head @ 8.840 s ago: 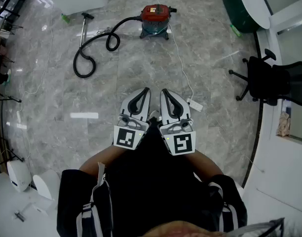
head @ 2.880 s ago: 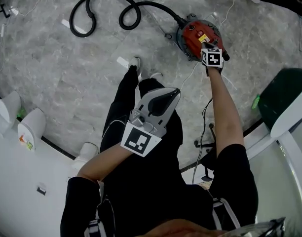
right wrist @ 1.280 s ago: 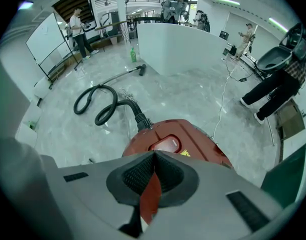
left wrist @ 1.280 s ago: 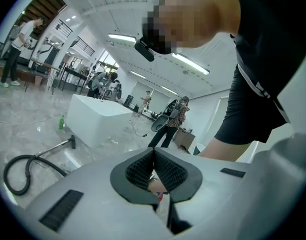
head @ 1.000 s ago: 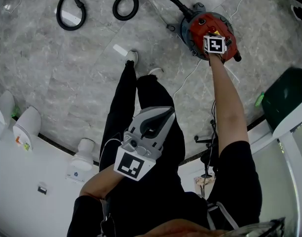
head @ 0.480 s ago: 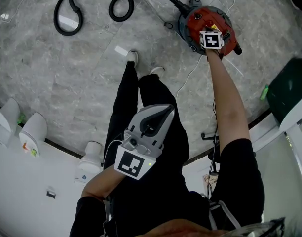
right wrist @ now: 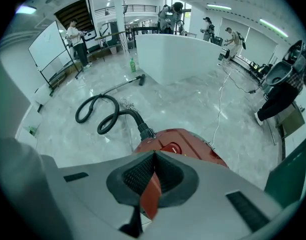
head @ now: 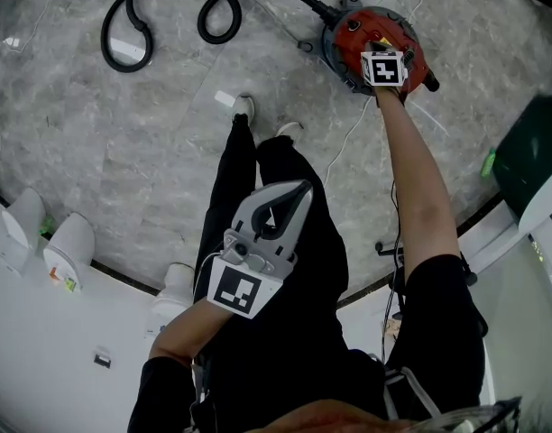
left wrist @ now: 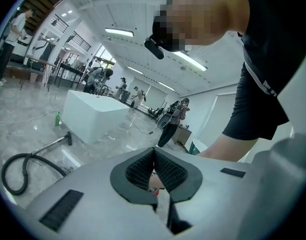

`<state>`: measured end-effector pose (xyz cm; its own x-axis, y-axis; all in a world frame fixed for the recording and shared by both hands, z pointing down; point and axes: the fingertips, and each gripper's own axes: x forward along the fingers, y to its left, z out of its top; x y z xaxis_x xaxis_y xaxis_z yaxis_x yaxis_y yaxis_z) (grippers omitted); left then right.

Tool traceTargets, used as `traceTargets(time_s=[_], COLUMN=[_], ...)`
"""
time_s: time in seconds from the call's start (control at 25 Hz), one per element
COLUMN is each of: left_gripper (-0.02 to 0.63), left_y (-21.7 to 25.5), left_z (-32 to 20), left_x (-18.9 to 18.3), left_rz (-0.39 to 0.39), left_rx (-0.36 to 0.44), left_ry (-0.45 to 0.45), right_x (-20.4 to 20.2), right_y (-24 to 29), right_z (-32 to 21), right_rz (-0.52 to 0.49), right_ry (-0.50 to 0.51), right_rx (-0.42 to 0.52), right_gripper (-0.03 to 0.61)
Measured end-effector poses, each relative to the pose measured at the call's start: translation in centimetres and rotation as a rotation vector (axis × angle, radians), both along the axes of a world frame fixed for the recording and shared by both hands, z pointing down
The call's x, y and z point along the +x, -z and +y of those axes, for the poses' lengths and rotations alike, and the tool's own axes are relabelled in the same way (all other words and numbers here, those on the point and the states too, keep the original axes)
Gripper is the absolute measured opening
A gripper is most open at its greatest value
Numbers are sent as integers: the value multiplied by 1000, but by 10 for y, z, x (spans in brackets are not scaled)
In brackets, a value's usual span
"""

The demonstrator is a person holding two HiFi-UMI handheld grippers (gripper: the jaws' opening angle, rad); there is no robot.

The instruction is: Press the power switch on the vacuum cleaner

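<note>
fingers (right wrist: 139, 176) together | right gripper (right wrist: 154, 156) | power switch (right wrist: 171, 148) just beyond tips

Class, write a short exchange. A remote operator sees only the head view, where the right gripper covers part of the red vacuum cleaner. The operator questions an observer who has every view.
Operator: From above I can't see the tips of the right gripper. Are the jaws apart?
Observer: No. The right gripper view shows them closed together, with nothing between them.
Operator: Can you see a switch on the vacuum cleaner?
Observer: Yes. A red oval switch sits on the lid just beyond the tips. I cannot tell whether they touch it.
</note>
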<state>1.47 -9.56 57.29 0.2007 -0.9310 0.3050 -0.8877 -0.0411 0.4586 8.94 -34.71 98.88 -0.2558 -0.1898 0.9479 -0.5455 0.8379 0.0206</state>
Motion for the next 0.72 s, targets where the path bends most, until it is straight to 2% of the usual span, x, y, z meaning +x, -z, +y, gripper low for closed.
traceTargets(time_s=[0.32, 0.48, 0.6, 0.72], left_gripper=[20, 20, 20, 20], left_y=[22, 35, 45, 54], left_z=[-8, -7, -2, 3], left_x=[-6, -13, -12, -13], left_rz=[23, -8, -32, -13], left_rx=[12, 26, 32, 24], left_ry=[0, -15, -45, -36], right_x=[-13, -21, -20, -13], right_y=[67, 106, 132, 163], right_z=[16, 30, 46, 60], right_rz=[-70, -110, -115, -99], right_ry=[73, 96, 131, 166], right_rx=[21, 21, 2, 20], right_gripper=[18, 18, 18, 18])
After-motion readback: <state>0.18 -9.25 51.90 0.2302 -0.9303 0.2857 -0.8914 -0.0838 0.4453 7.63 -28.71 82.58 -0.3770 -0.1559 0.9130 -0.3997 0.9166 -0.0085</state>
